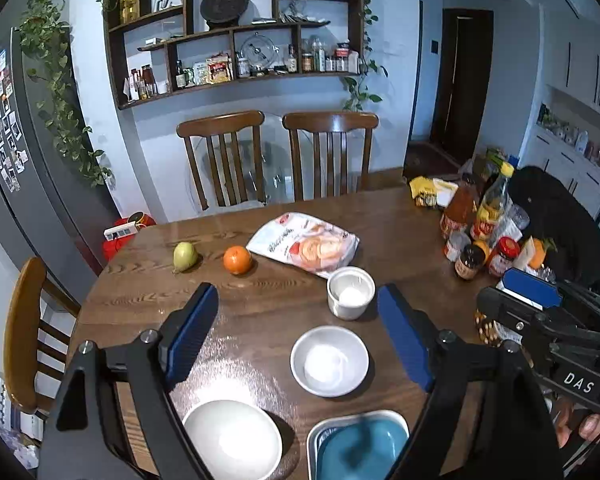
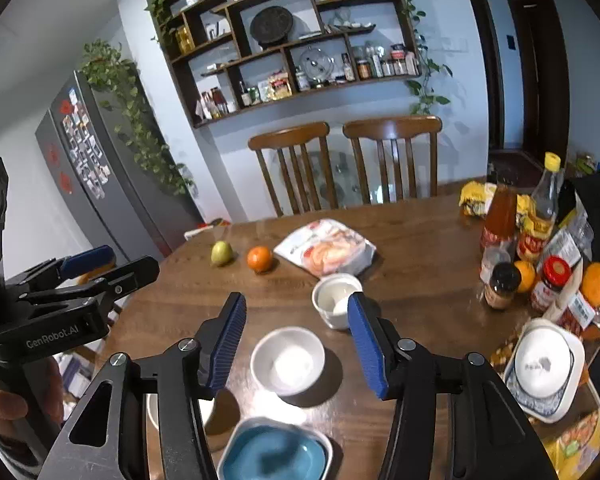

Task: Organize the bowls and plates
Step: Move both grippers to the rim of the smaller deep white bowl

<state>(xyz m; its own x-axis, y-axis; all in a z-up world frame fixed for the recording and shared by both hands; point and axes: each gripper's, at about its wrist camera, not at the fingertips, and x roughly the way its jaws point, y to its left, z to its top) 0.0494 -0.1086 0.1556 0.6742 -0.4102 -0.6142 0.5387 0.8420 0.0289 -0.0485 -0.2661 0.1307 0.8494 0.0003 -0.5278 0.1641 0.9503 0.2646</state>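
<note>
Both pairs of blue-padded jaws standing apart with nothing between the pads: left gripper (image 1: 298, 338) spread wide, right gripper (image 2: 296, 344) somewhat narrower, both raised above the brown wooden table (image 1: 148, 292) and tilted down toward it. Directly ahead of and below both, framed between the pads in either wrist view, a small shallow white round bowl (image 1: 329, 361); just beyond it, farther off, a deeper white ceramic cup-shaped bowl (image 1: 351, 292) close by the right-hand pad of each gripper. Nearer than either, at the bottom edge, a wide white round bowl (image 1: 233, 439) to the left, and to its right a blue squarish dish nested in a grey metal tray (image 1: 358, 446). Far right of the right gripper, a white domed bowl set upside down on a blue-patterned square plate (image 2: 545, 372). No long axis to the round bowls, so any approach angle likely serves; wide bowl probably the left gripper's, plate stack clearly the right's. Beyond, a green pear (image 1: 185, 256), an orange (image 1: 238, 259) and a plastic food bag (image 1: 306, 243).
</note>
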